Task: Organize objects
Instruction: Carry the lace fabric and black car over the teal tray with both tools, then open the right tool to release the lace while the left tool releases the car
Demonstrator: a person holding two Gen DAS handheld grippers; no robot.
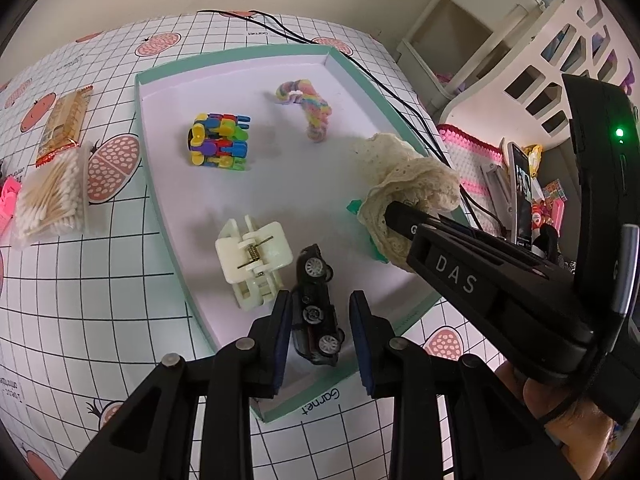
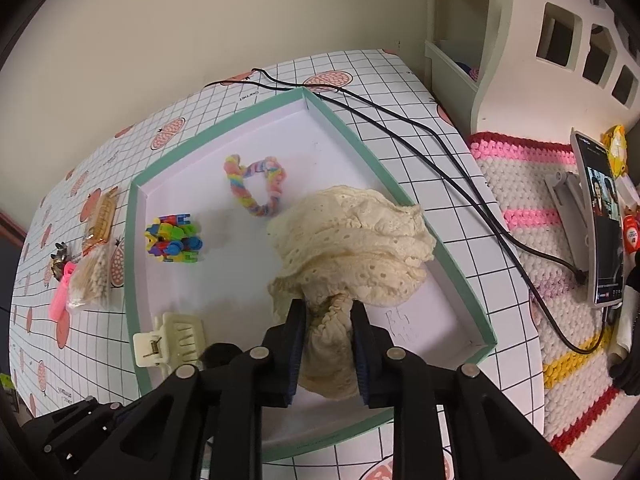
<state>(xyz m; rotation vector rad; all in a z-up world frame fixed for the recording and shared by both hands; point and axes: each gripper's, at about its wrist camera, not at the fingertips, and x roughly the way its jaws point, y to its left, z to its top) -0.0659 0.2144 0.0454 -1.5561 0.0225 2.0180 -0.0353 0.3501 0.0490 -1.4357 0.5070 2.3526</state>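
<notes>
The right gripper (image 2: pixel 328 344) has its fingers clamped on a cream lace scrunchie (image 2: pixel 352 248), held over the 3 o'clock side of the green-rimmed tray (image 2: pixel 452 264). The left gripper (image 1: pixel 320 332) hangs with fingers apart, straddling a black toy car (image 1: pixel 316 304) at the tray's 6 o'clock edge. A cream hair claw (image 1: pixel 252 260) lies just beside the car, at its 9 o'clock.
</notes>
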